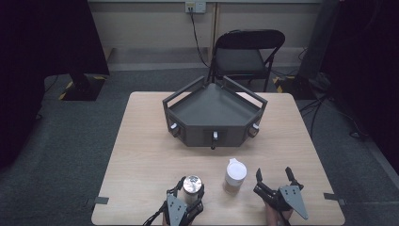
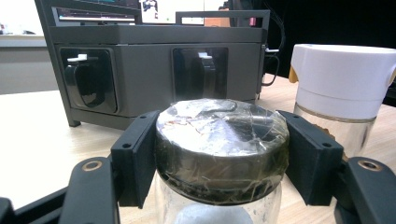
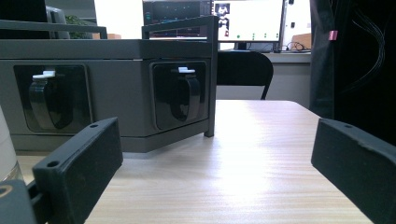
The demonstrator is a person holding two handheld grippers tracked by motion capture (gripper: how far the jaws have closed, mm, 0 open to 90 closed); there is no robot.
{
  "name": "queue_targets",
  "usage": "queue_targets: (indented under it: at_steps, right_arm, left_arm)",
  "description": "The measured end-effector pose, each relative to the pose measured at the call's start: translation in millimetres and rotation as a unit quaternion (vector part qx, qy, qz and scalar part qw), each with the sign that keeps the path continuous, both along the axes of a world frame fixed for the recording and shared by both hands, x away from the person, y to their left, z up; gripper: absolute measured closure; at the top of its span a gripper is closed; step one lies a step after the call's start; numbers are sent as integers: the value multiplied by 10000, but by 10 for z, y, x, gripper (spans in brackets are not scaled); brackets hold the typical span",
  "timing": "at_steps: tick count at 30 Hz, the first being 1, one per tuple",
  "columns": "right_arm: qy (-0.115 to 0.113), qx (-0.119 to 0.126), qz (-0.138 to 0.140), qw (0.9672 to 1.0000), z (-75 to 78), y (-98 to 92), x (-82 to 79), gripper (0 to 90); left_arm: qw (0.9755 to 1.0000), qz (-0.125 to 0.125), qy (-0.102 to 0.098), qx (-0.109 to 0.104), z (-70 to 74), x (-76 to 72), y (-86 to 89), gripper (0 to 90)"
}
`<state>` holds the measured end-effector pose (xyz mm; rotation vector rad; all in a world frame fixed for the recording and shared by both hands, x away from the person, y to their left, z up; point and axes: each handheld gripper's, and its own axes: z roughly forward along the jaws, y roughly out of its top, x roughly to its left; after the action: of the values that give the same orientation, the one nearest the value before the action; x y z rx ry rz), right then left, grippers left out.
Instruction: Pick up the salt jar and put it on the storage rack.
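- My left gripper (image 1: 190, 188) is clenched on the dark, foil-covered lid (image 2: 222, 140) of a clear glass jar (image 1: 192, 186); in the left gripper view both jaws press against the lid's sides.
- That jar stands on the wooden table (image 1: 141, 155) near its front edge, left of centre.
- My right gripper (image 1: 274, 179) rests near the front right of the table, jaws spread wide with bare tabletop between them.
- A second jar with a white lid (image 1: 235, 175) stands upright between the two grippers, apart from both.
- Farther back, mid-table, sits a dark grey angular tray unit (image 1: 214, 110) with railings and latch handles (image 3: 187, 95) on its front faces.
- Beyond the table stands a black folding chair (image 1: 247, 54).
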<state>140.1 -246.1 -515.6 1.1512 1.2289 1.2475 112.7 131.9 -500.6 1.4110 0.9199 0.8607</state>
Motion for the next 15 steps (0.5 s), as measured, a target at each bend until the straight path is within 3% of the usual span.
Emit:
queue_targets:
  at_steps: [15]
  right_arm:
    - [0, 1, -1, 10000, 0, 0, 0, 7]
  left_arm:
    - [10000, -4, 37, -5, 23, -4, 0, 345]
